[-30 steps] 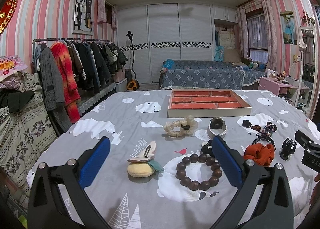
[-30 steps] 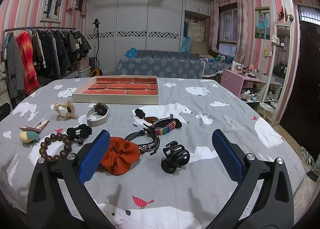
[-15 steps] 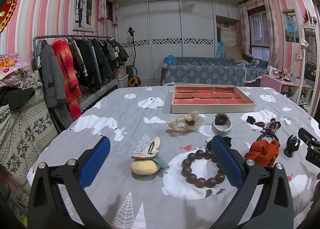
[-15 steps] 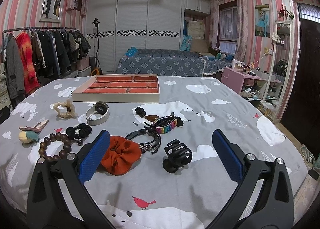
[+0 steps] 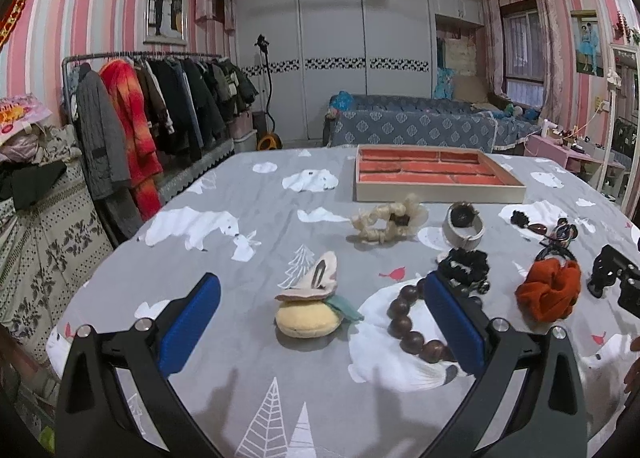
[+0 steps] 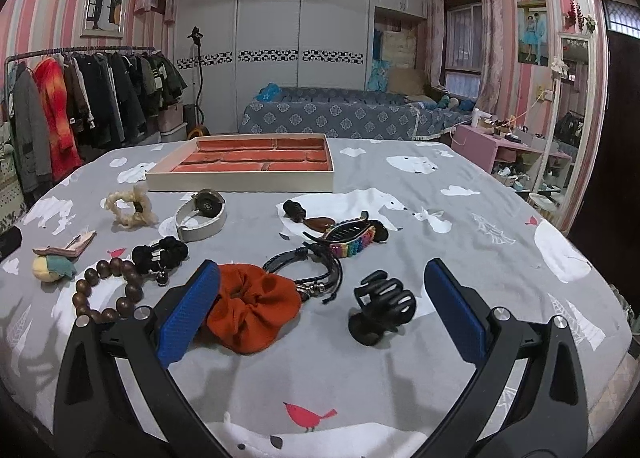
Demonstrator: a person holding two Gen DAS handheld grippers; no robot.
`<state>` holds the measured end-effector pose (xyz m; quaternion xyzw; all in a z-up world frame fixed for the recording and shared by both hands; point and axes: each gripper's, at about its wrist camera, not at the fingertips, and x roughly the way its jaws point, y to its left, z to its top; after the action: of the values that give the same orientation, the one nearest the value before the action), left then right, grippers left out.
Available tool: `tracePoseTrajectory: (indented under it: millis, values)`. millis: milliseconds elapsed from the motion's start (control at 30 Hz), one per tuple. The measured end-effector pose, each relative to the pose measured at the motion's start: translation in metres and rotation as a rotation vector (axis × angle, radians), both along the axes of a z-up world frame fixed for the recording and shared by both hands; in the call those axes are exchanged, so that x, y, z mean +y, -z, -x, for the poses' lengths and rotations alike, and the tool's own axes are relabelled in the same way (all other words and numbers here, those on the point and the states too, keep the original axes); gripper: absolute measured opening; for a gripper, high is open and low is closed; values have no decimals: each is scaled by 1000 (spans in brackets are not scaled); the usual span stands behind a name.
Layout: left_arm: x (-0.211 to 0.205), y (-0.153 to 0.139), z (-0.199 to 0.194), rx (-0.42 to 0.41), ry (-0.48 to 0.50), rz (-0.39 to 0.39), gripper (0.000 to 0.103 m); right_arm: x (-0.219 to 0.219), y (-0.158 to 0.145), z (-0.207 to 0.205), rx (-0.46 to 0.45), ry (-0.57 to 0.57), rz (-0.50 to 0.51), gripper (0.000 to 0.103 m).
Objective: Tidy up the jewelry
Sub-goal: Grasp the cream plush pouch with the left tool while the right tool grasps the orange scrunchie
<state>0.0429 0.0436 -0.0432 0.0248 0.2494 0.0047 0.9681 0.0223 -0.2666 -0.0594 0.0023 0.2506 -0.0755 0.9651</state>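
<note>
Pink-striped walls, white wardrobe doors, a clothes rack along the left side. Grey cloth with white bears covering the table. Near the far edge, a shallow cream tray lined in orange-red, its compartments showing nothing inside. Scattered across the middle: ruffled cream scrunchie, orange scrunchie, glossy wooden bead bracelet, black claw clip, white watch. Left gripper spread wide, holding nothing; right gripper likewise, above the near edge.
</note>
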Motion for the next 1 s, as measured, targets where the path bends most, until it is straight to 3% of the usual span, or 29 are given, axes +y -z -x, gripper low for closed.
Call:
tracePoseTrajectory:
  millis: [167, 467, 733, 1000]
  values:
    - [12, 10, -17, 45, 2, 9, 99, 2, 10, -15, 82, 22, -5, 99]
    - [27, 21, -39, 73, -23, -12, 99, 12, 12, -28, 97, 38, 37, 99]
    - [33, 31, -54, 120, 1, -12, 99, 17, 18, -42, 139, -3, 10, 99]
    - [35, 46, -68, 196, 31, 7, 99, 24, 39, -61, 268, -89, -44, 71]
